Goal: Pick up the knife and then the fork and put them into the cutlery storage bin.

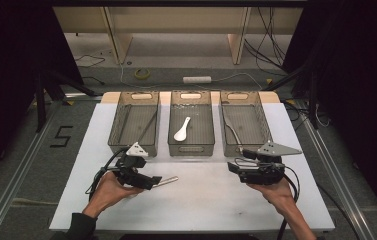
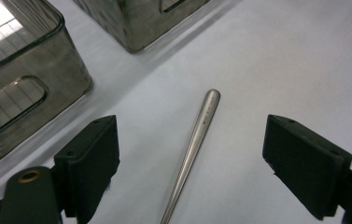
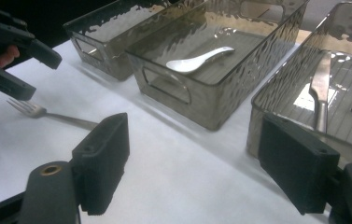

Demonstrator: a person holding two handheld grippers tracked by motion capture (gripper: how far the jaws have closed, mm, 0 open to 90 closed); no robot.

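A metal fork (image 1: 168, 180) lies flat on the white table, its handle pointing right. My left gripper (image 1: 152, 181) hovers low over it, open. In the left gripper view the fork's handle (image 2: 197, 135) runs up between the two wide-apart pads, touching neither. From the right gripper view the fork's tines (image 3: 26, 108) show just below the left gripper (image 3: 36, 74). My right gripper (image 1: 235, 167) is at the table's right front, near the right bin, open with nothing between its fingers (image 3: 101, 158).
Three clear bins stand in a row at the back. The left bin (image 1: 115, 131) holds a thin dark stick. The middle bin (image 1: 191, 151) holds a white spoon (image 3: 197, 60). A knife (image 3: 320, 86) lies in the right bin (image 1: 266, 125). Bare white tabletop (image 1: 201, 200) spreads in front.
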